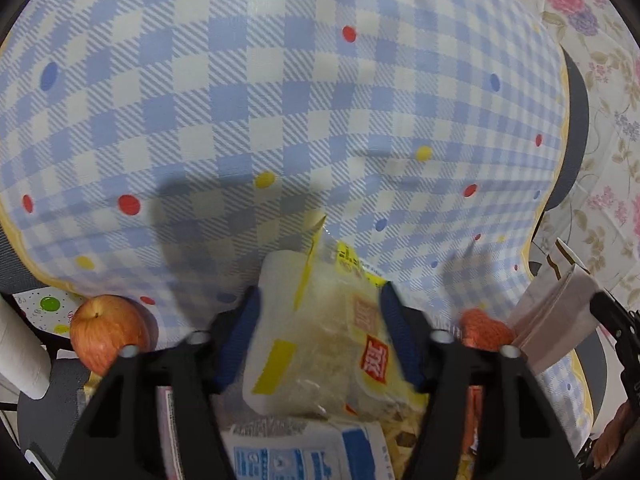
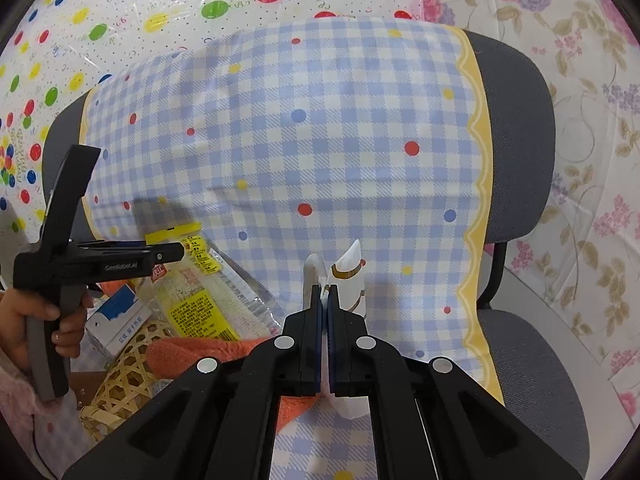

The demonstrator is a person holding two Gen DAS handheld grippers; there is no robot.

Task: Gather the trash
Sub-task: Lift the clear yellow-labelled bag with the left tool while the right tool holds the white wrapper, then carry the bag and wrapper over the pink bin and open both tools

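Observation:
My left gripper (image 1: 320,300) is shut on a clear and yellow snack wrapper (image 1: 332,336) and holds it above a woven basket (image 2: 120,376). The same wrapper (image 2: 204,292) shows in the right wrist view under the left gripper (image 2: 176,254). My right gripper (image 2: 324,294) is shut on a flattened white paper cup with a gold band (image 2: 348,276), held over the checked cloth. That cup (image 1: 556,320) shows at the right edge of the left wrist view.
A blue-and-white checked cloth (image 2: 320,140) covers a grey office chair (image 2: 516,120). The basket holds a blue-and-white carton (image 2: 116,320) and an orange towel (image 2: 192,352). An apple (image 1: 108,332) lies at the left. Floral and dotted sheets hang behind.

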